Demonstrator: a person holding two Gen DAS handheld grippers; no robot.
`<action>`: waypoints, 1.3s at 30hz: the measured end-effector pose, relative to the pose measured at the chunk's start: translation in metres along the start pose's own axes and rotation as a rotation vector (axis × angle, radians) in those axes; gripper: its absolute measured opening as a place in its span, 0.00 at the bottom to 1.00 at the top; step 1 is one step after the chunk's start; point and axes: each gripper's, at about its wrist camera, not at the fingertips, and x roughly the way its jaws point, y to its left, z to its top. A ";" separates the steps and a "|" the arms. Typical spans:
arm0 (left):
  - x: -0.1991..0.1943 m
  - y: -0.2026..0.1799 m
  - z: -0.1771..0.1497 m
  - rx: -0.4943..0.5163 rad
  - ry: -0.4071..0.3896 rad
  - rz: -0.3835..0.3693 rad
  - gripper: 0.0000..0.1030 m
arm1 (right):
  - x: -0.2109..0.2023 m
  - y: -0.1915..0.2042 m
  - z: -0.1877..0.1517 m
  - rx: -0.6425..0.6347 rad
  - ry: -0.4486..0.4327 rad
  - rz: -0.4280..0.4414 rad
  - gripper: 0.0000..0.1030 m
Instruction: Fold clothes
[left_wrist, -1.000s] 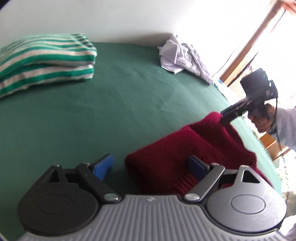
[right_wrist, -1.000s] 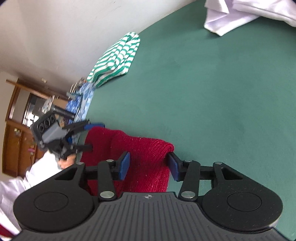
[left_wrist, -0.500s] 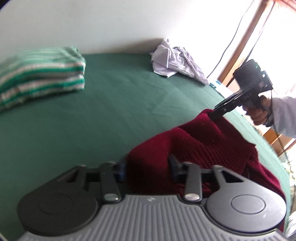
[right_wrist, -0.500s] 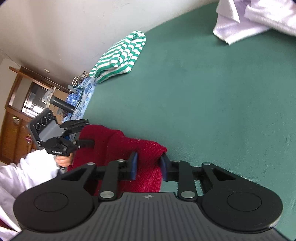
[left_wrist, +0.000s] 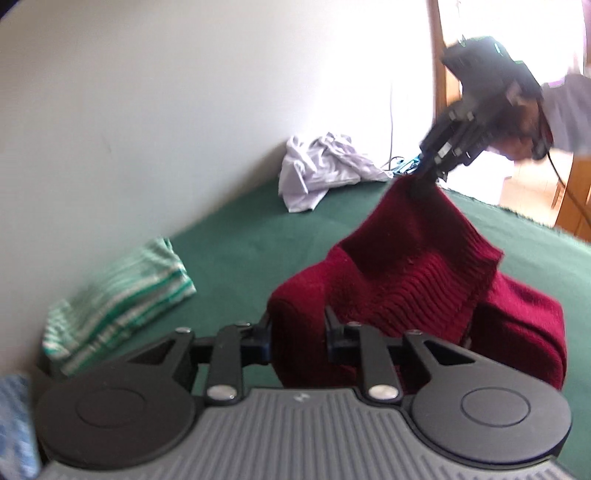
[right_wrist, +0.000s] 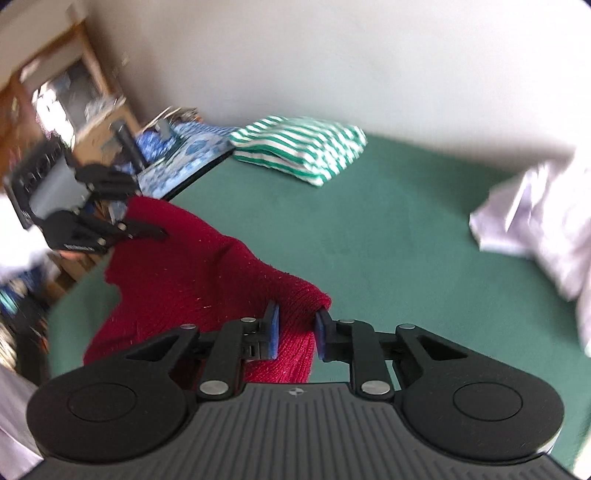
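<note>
The red sweater (left_wrist: 406, 280) hangs lifted off the green tabletop (left_wrist: 240, 243), held at two points: one bunch of knit is between the jaws of the left gripper (left_wrist: 297, 332), another between the jaws of the right gripper (right_wrist: 295, 328). Both pairs of jaws stand narrow and are closing further, their pads pressing the thick folded fabric from either side. In the left wrist view the cloth rises from the near grip to a peak at the far right, where the right gripper pinches it; the rest sags in a heavy fold to the right, its lower edge near the tabletop. In the right wrist view the sweater stretches from the near grip up to the far left, where the left gripper bites its edge.

Beyond the sweater, well apart from it, a folded green-and-white striped garment (right_wrist: 303, 151) lies at the far edge of the tabletop by the wall (right_wrist: 332, 55). A crumpled white garment (left_wrist: 321, 170) lies loose at the other far corner. Past the tabletop's left edge is a blue patterned cloth (right_wrist: 184, 155) and, blurred, wooden furniture (right_wrist: 55, 74). No containers are visible.
</note>
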 end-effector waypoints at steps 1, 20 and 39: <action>-0.008 -0.009 -0.001 0.033 -0.010 0.021 0.21 | -0.006 0.011 0.001 -0.043 -0.010 -0.022 0.19; 0.075 0.047 -0.034 -0.387 0.153 -0.061 0.64 | 0.063 -0.008 -0.022 0.065 0.029 -0.226 0.19; 0.144 0.098 -0.065 -0.704 0.156 -0.349 0.73 | 0.093 -0.086 -0.043 0.505 0.056 0.175 0.52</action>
